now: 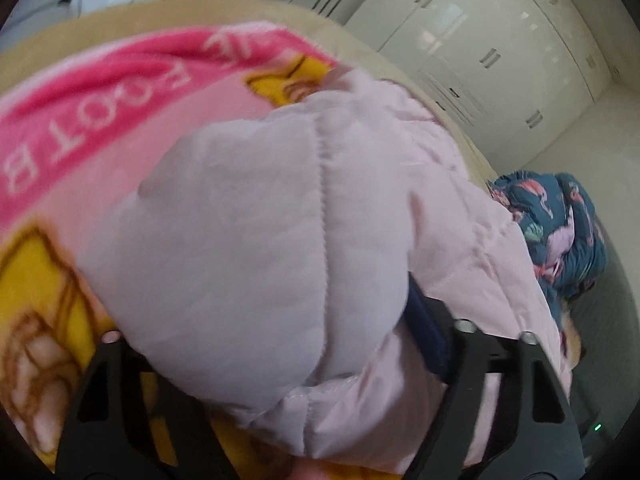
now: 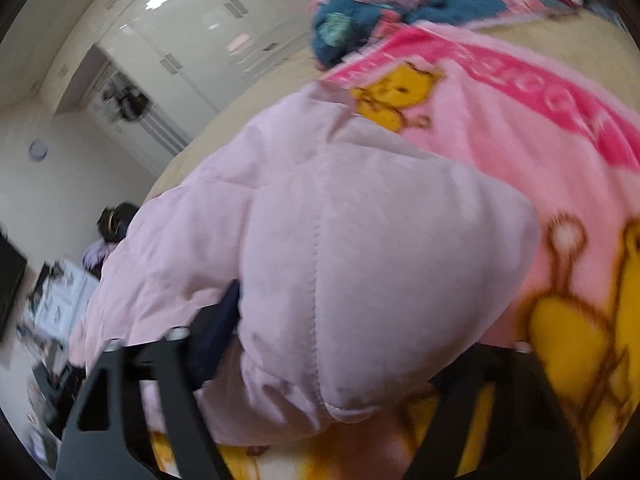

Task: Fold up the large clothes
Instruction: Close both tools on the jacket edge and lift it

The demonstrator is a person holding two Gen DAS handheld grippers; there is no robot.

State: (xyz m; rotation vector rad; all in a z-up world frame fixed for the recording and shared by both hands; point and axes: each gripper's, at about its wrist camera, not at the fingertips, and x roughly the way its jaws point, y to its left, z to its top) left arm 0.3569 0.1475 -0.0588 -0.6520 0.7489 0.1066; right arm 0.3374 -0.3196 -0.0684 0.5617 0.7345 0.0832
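Note:
A puffy pale pink jacket point(image 1: 240, 220) point(image 2: 360, 240) lies on a pink blanket with yellow bears point(image 1: 100, 100) point(image 2: 520, 140) spread over the bed. Its quilted hood bulges up between the fingers of both grippers. In the left wrist view my left gripper point(image 1: 272, 340) has the hood filling its gap; the blue pad point(image 1: 424, 332) presses into the fabric and the other fingertip is under the cloth. My right gripper point(image 2: 372, 332) holds the same bulge from the other side, its blue pad point(image 2: 220, 328) against the jacket's side.
A crumpled blue patterned garment point(image 1: 568, 232) point(image 2: 352, 12) lies further along the bed. The beige sheet point(image 1: 60, 36) point(image 2: 240, 112) shows around the blanket. White wardrobe doors point(image 1: 480, 60) point(image 2: 180, 40) stand beyond the bed, and some clutter sits on the floor at the right wrist view's left.

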